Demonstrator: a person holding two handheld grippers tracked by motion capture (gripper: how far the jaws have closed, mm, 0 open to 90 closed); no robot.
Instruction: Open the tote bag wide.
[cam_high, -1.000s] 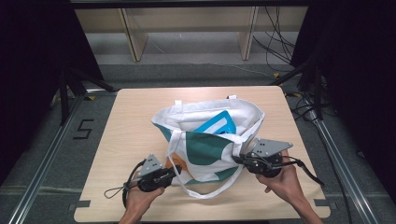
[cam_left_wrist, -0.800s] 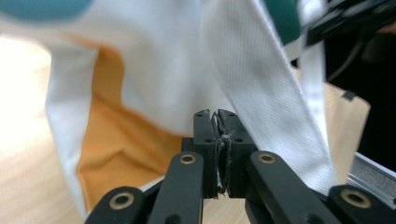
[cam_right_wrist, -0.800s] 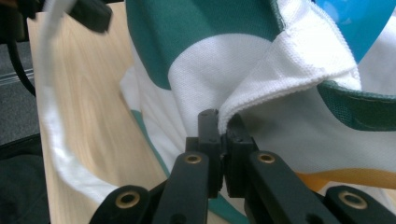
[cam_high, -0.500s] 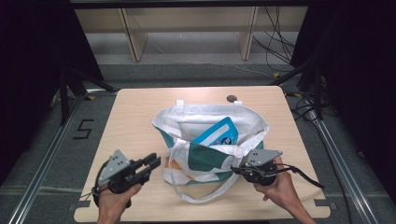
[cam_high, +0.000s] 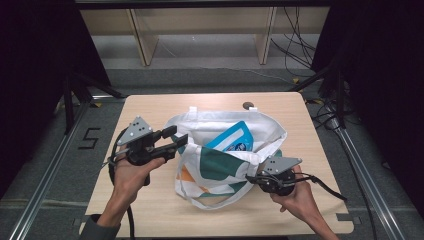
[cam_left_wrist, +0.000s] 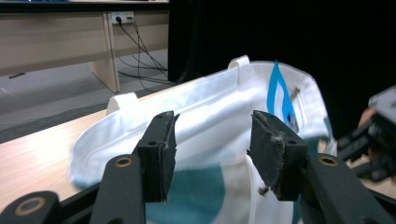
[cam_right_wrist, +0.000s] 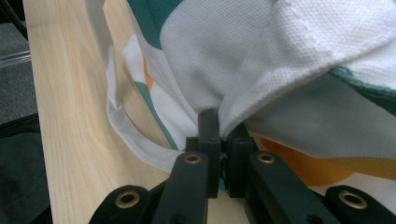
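Note:
A white tote bag (cam_high: 220, 167) with teal and orange patches stands in the middle of the wooden table (cam_high: 150, 215), its mouth wide. A blue pouch (cam_high: 231, 140) leans inside it. My left gripper (cam_high: 177, 137) hovers at the bag's left rim; its jaws have just been opening and hold nothing. In the left gripper view my left gripper (cam_left_wrist: 215, 149) faces the bag (cam_left_wrist: 205, 121) and the pouch's blue edge (cam_left_wrist: 280, 93). My right gripper (cam_high: 251, 177) is shut on the bag's near right rim, and its view shows my right gripper (cam_right_wrist: 223, 135) pinching white fabric (cam_right_wrist: 243, 70).
A small dark round object (cam_high: 247, 105) lies at the table's far edge behind the bag. The bag's loose strap (cam_high: 220, 204) trails toward the front edge. Wooden shelving (cam_high: 200, 25) stands beyond the table, with cables (cam_high: 300, 55) on the floor at the right.
My left gripper let go of the bag's near left part, opened, and rose toward the bag's left rim. The bag's mouth now stands wider. My right gripper stayed shut on the fabric.

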